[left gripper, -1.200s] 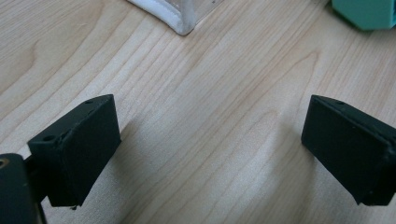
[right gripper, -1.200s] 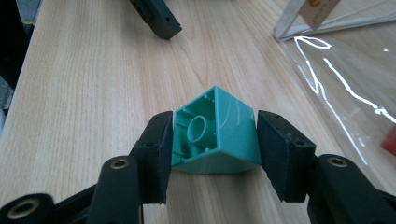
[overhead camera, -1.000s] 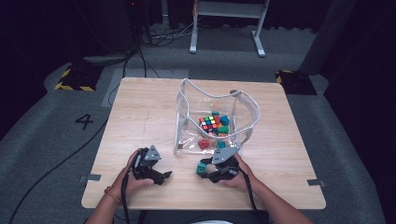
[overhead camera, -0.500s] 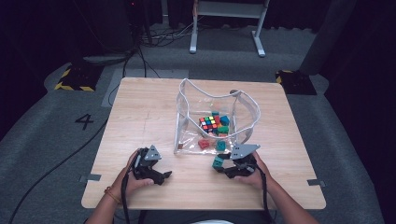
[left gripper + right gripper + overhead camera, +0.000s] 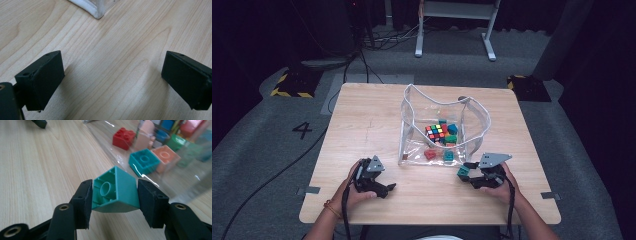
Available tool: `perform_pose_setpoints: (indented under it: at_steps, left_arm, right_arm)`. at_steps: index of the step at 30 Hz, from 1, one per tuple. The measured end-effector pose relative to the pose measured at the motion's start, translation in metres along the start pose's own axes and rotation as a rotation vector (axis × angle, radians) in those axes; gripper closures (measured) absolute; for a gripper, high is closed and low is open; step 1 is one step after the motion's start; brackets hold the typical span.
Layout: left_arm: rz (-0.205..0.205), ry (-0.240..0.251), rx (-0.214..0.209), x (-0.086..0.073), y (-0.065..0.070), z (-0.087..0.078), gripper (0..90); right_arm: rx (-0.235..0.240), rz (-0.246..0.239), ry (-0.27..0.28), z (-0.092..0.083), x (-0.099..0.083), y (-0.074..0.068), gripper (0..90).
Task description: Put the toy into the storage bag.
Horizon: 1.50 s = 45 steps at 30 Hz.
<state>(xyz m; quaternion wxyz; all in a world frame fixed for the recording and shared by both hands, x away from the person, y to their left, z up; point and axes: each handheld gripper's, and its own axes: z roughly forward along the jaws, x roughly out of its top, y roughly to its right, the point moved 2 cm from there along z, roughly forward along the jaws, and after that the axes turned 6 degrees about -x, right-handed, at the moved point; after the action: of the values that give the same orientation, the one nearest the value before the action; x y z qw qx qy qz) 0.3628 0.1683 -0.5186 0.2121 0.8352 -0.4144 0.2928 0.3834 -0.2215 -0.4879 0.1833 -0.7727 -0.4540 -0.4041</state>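
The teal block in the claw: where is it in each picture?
High view: teal block at lower right, in the right claw.
Right gripper view: center, pinched between both pads.
Left gripper view: not in it.
Shared landmark: clear bag.

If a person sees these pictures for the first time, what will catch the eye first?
Probably the teal toy brick clamped hollow side up in the right tongs, near the table's front edge. Next, the clear plastic bag at the table's middle, holding a colourful puzzle cube and more bricks. The left tongs gape over bare wood.
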Motion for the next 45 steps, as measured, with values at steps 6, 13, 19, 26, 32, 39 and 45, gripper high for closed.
perform_pose_setpoints:
  at_steps: [6,13,19,26,32,39,45]
  left_arm:
    - [0.000,0.000,0.000,0.000,0.000,0.000,4.6]
    - [0.000,0.000,0.000,0.000,0.000,0.000,4.6]
    - [0.000,0.000,0.000,0.000,0.000,0.000,4.5]
    - [0.000,0.000,0.000,0.000,0.000,0.000,4.6]
    - [0.000,0.000,0.000,0.000,0.000,0.000,4.5]
    - [0.005,-0.005,0.001,0.000,0.000,0.000,4.4]
    - [0.003,-0.005,0.001,0.000,0.000,0.000,4.4]
  right_arm:
    - [-0.031,0.033,-0.003,-0.013,-0.009,0.009,47.8]
    - [-0.088,0.068,0.012,-0.028,-0.020,0.024,47.8]
    - [-0.129,0.103,0.020,-0.041,-0.026,0.041,47.8]
    - [-0.190,0.175,0.072,-0.060,-0.023,0.074,47.8]
    - [-0.264,0.178,0.090,-0.076,-0.005,0.104,47.8]
    - [-0.330,0.181,0.104,-0.091,0.030,0.138,47.8]
    - [-0.365,0.167,0.129,-0.103,0.066,0.156,47.8]
